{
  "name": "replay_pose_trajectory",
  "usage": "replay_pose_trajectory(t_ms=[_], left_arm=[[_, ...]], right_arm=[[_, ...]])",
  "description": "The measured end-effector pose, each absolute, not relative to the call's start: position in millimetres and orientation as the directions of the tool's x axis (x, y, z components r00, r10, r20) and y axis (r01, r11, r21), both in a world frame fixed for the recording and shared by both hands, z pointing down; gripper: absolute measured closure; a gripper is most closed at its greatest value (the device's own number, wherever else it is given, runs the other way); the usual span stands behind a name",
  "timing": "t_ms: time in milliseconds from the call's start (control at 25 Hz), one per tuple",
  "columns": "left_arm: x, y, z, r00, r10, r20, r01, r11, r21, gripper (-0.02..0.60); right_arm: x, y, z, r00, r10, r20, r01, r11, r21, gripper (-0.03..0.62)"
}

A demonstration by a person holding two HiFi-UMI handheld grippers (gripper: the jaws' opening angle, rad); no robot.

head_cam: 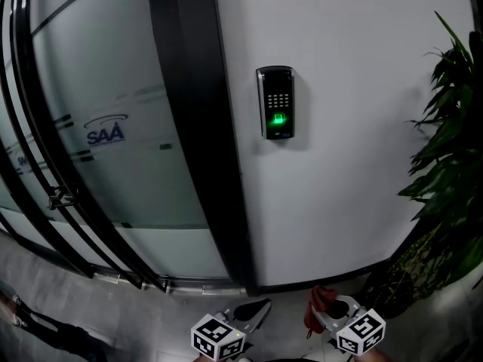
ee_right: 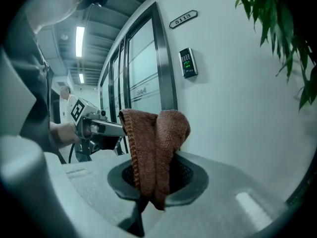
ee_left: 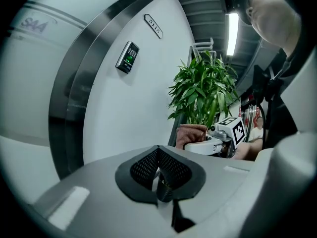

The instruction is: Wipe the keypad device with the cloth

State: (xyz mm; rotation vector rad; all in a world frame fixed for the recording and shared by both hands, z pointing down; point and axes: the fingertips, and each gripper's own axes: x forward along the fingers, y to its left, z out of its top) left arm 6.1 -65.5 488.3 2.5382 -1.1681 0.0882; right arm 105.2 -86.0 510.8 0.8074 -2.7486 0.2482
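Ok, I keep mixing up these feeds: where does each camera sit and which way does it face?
Head view: on the person's head, facing the white wall and keypad device; left gripper and right gripper at bottom.
Left gripper view: rides that gripper, looking along its shut, empty jaws up the wall; right gripper visible beyond.
Right gripper view: rides that gripper, looking past the cloth clamped in its jaws; left gripper at left.
Shared: all show the keypad device.

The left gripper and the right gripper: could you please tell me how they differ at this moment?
The right gripper is shut on the brown cloth; the left gripper is shut on nothing. The left gripper is on the glass door's side, the right gripper on the plant's side. Both are held low, well clear of the keypad device.
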Motion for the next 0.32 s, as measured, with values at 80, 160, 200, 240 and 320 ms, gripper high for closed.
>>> replay_pose_trajectory(t_ms=[80, 160, 200, 240, 320], left_arm=[[5, -64, 490, 0.661, -0.723, 0.201, -0.745, -0.602, 0.287, 0.565], [1, -63, 491, 0.657, -0.726, 0.202, -0.748, -0.597, 0.29, 0.565], [-1, -63, 491, 0.654, -0.729, 0.202, -0.75, -0.593, 0.291, 0.565], [-3, -63, 491, 0.652, -0.731, 0.201, -0.752, -0.59, 0.292, 0.565], [-7, -63, 491, 0.647, -0.736, 0.199, -0.756, -0.585, 0.293, 0.565]], right_arm=[[104, -86, 513, -0.807, -0.506, 0.305, -0.552, 0.829, -0.087, 0.54], [103, -86, 515, -0.806, -0.505, 0.308, -0.553, 0.828, -0.091, 0.54], [102, -85, 515, -0.806, -0.504, 0.309, -0.553, 0.828, -0.092, 0.54], [101, -85, 515, -0.807, -0.504, 0.308, -0.553, 0.828, -0.091, 0.54], [99, -84, 515, -0.807, -0.505, 0.307, -0.552, 0.829, -0.088, 0.54]])
